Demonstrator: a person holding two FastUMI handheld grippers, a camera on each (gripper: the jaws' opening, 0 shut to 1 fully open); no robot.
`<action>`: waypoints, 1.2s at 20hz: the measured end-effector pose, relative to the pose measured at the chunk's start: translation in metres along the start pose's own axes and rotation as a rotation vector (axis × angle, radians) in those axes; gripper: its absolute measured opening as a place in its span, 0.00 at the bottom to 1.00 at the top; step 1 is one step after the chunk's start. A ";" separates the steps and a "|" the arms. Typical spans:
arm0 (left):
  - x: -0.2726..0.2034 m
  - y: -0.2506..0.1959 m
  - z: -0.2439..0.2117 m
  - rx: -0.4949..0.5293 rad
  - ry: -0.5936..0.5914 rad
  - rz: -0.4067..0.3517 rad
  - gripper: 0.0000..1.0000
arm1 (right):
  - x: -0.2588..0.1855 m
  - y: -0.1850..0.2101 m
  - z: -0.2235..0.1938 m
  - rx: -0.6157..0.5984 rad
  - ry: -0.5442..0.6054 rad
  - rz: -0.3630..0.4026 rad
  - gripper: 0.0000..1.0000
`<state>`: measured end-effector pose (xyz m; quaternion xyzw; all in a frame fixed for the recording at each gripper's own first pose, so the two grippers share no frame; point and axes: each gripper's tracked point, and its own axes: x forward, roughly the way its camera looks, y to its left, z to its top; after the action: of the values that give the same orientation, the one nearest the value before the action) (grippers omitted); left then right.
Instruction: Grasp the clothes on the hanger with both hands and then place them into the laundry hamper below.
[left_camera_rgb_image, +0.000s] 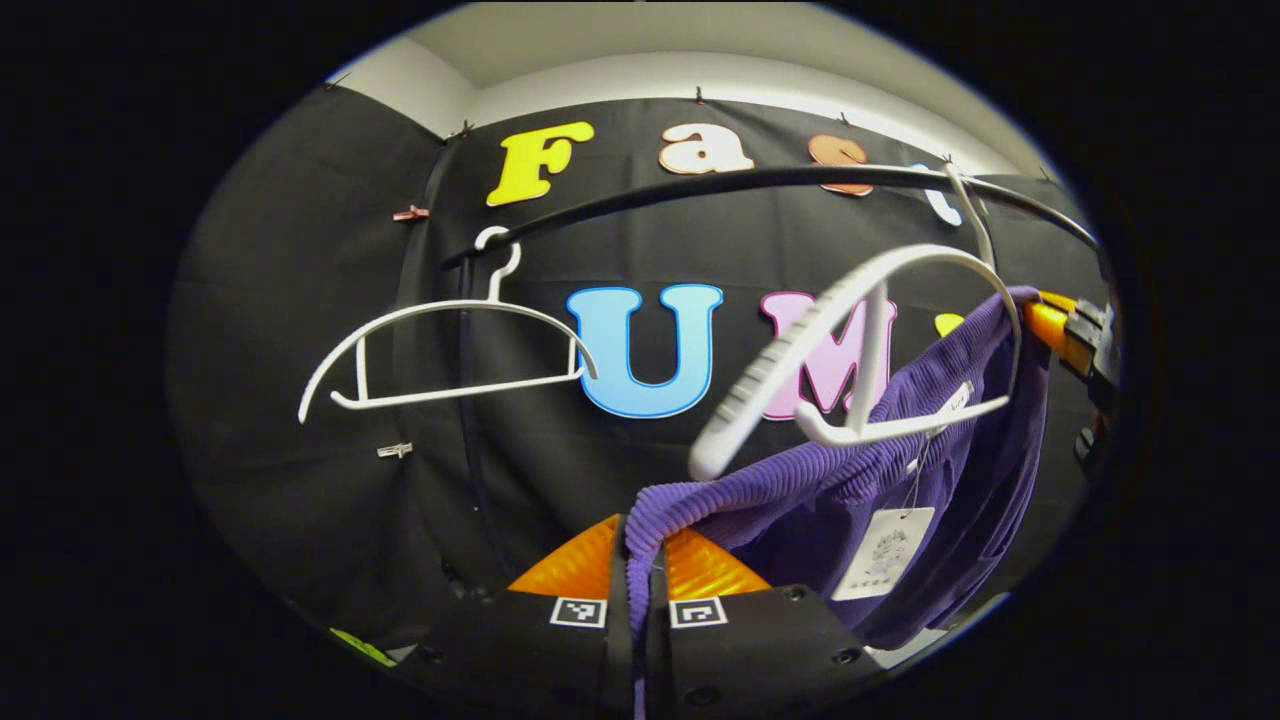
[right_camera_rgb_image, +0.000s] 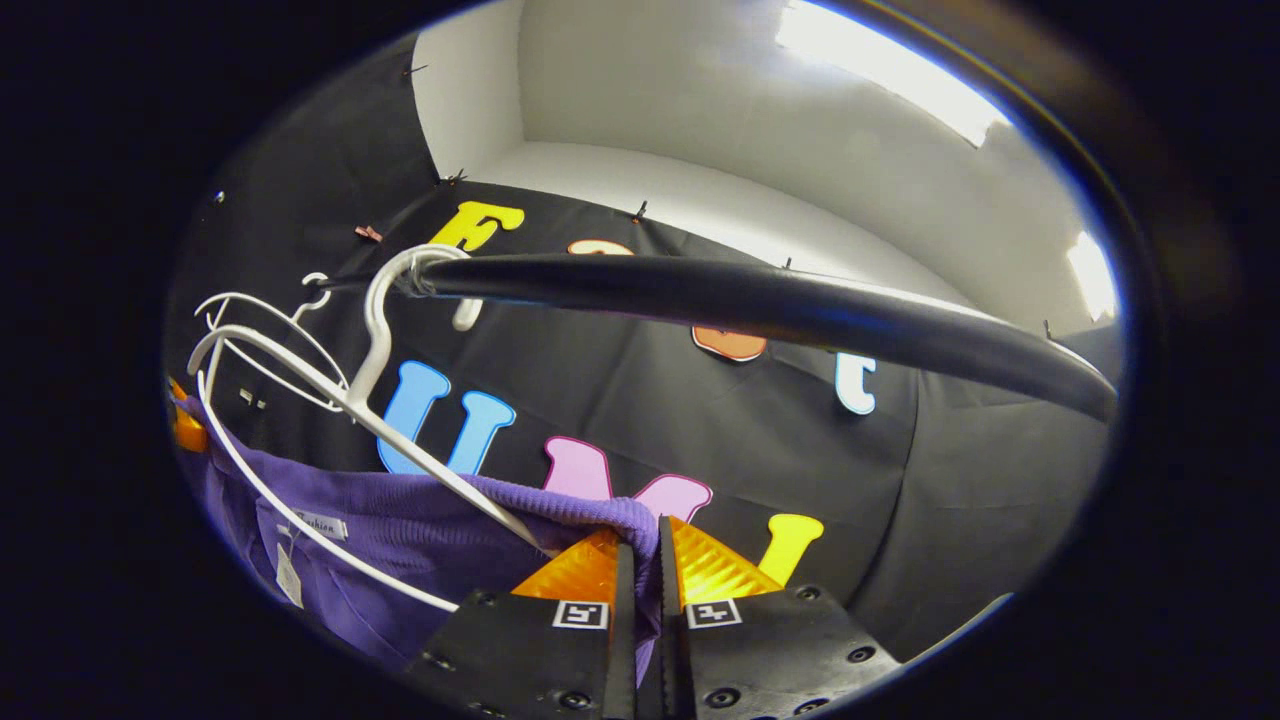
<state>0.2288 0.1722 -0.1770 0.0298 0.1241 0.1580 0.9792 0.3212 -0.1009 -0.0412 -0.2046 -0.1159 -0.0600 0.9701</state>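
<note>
Under the black rail (left_camera_rgb_image: 760, 182) of the booth, w/ the dark cloth wall behind: a purple ribbed top (left_camera_rgb_image: 900, 470) hangs on a white hanger (left_camera_rgb_image: 860, 330), pinched at both shoulders. In the left gripper view, the left gripper (left_camera_rgb_image: 637, 585) has its fingers closed tight on a fold of the knit at one shoulder, fabric running up btwn them. A paper tag (left_camera_rgb_image: 885, 552) dangles from the top's neck area. A second white hanger (left_camera_rgb_image: 440, 350), bare, hangs further along the rail, well apart from the garment. At the far edge of that view the right gripper (left_camera_rgb_image: 1075, 340) meets the top's other shoulder. In the right gripper view, the same gripper (right_camera_rgb_image: 640, 570) is clamped on the purple knit (right_camera_rgb_image: 400, 520) just beside the hanger arm (right_camera_rgb_image: 400, 440), whose hook loops over the rail (right_camera_rgb_image: 760, 310). Top is still on its hanger.
</note>
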 end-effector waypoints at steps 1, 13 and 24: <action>-0.003 -0.017 -0.006 0.013 0.010 -0.027 0.08 | -0.001 -0.009 -0.011 -0.009 0.030 -0.030 0.13; -0.021 -0.142 -0.044 -0.115 0.108 -0.300 0.09 | -0.070 -0.027 -0.141 -0.106 0.397 -0.077 0.14; -0.063 -0.118 -0.052 -0.116 0.117 -0.263 0.08 | -0.133 0.110 -0.088 0.336 0.411 0.304 0.14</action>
<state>0.1932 0.0408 -0.2245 -0.0524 0.1745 0.0366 0.9826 0.2286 -0.0274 -0.1947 -0.0397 0.1066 0.0657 0.9913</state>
